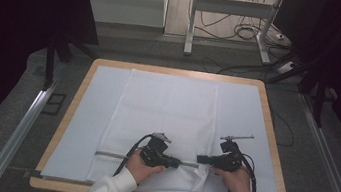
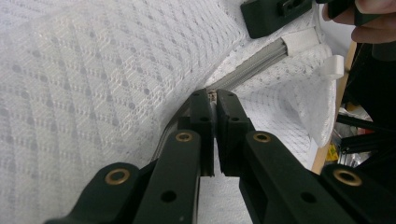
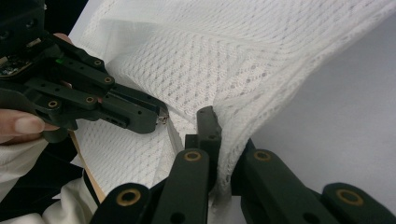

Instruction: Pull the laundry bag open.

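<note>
I have one white mesh laundry bag (image 1: 162, 120) lying flat on the pale blue sheet (image 1: 80, 129) over the wooden table (image 1: 273, 141), its one grey zipper (image 2: 254, 67) running along the near edge. My left claw (image 2: 215, 100) is pinched shut on the zipper's small metal pull. My right claw (image 3: 217, 126) clamps the mesh at the bag's near right corner.

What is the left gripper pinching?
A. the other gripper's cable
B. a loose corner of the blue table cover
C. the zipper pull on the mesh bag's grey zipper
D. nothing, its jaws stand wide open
C: in the left gripper view the left gripper is shut on the zipper pull at the grey zipper of the white mesh bag.
</note>
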### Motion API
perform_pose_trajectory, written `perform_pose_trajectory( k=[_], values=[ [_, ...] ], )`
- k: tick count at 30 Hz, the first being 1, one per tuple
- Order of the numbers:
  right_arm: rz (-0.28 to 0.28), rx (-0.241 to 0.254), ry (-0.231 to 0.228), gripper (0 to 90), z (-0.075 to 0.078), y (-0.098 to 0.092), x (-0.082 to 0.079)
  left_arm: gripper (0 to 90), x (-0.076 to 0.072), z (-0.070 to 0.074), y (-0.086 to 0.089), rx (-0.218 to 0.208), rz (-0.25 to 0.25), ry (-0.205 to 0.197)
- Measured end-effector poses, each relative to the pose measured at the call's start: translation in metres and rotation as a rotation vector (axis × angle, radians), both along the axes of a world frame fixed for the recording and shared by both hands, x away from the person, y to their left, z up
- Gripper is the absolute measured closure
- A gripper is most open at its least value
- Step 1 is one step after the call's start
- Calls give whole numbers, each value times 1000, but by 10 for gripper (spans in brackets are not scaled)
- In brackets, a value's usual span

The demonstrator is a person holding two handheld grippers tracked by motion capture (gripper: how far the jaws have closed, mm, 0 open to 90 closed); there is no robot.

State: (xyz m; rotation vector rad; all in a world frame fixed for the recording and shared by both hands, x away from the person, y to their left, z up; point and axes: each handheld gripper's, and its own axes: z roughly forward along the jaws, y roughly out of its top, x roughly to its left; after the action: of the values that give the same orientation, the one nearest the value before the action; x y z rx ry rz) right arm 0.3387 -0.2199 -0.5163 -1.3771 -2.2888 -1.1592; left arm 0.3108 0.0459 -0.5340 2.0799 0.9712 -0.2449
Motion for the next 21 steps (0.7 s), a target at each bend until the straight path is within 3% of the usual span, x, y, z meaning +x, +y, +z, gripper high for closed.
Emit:
perform_pose_trajectory(
  k=[21],
  values=[
    [2,-12,0,888,-1,1,-1,871,0,-3,5,13,23,4]
  ],
)
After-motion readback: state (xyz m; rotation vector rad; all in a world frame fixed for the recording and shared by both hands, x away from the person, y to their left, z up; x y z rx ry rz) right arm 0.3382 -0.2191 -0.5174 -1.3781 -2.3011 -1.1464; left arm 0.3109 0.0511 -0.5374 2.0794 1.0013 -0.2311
